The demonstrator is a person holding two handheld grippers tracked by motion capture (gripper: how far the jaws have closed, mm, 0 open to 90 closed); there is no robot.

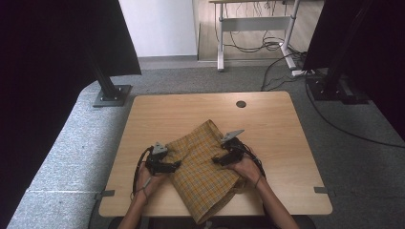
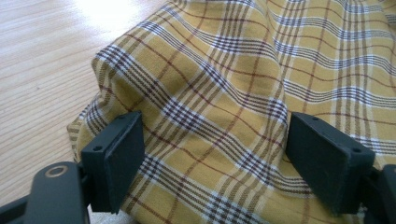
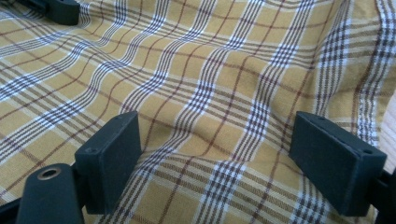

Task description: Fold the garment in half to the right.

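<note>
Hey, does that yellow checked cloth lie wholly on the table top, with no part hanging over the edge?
No, in the high view the near corner of the yellow checked cloth hangs over the table's front edge, between the person's forearms.

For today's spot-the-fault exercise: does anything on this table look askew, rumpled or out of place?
Yes. The yellow plaid cloth lies skewed, corner-on to the light wooden table, rumpled into ridges, and its near corner hangs over the table's front edge. The left gripper and right gripper sit at its sides, jaws open. Nothing is spilled or torn.
</note>
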